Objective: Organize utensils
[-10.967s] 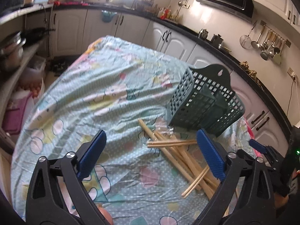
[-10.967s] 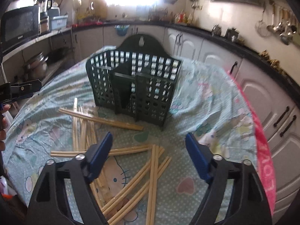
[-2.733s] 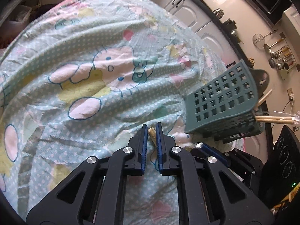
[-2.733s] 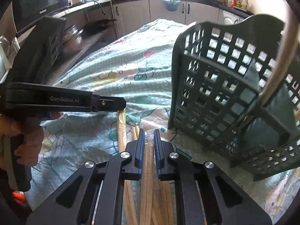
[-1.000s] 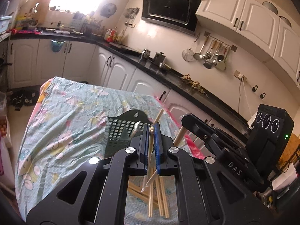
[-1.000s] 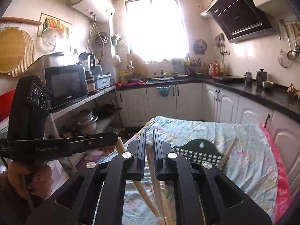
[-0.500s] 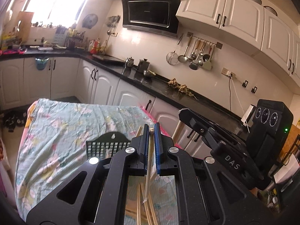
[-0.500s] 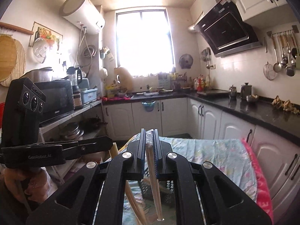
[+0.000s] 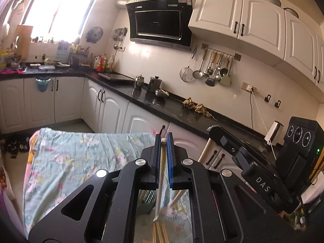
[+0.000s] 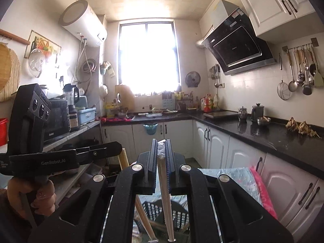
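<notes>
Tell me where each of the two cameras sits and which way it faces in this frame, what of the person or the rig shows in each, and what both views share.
Left wrist: rides the left gripper, facing roughly level at the stove-side counter; its jaws pinch a wrapped chopstick pair; the right gripper intrudes at right.
Right wrist: rides the right gripper, facing the window; it clamps another wrapped pair; the left gripper and the hand holding it show at left.
Shared: range hood, hanging ladles, green basket below.
</notes>
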Demonstrator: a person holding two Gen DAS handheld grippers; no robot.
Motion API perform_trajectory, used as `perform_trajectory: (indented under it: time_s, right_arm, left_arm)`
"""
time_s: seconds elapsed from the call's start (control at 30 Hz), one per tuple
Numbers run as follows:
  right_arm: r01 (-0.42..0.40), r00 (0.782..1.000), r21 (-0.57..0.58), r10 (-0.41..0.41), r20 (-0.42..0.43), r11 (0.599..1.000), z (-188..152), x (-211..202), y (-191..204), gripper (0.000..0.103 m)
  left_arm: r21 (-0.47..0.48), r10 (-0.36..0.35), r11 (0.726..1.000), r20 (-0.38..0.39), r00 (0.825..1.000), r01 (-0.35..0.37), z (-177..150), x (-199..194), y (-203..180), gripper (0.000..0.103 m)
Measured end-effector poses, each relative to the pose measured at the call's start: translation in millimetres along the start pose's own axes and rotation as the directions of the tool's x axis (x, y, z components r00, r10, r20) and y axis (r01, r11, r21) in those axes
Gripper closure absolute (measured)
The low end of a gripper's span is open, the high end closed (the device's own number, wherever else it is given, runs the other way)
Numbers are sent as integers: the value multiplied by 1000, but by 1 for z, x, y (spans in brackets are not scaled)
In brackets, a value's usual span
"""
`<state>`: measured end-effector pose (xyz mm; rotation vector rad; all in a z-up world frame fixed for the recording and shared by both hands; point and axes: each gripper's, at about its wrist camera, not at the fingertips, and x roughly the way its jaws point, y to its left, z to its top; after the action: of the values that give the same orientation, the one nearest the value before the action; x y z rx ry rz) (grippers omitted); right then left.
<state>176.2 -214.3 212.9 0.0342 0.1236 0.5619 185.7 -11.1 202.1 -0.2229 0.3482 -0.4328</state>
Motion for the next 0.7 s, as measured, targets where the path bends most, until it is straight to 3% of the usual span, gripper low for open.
perform_trajectory:
  time_s: [0.3,0.7]
  right_arm:
    - [-7,999,21,6,36,1000,12,19,-10,95]
    - [17,1000,-10,-17,15,1000,-4,52,-13,95]
  left_arm:
    - [36,23,999,43,999,-24,22,9,1,100]
    - [57,85,994,59,995,-88,7,35,16,100]
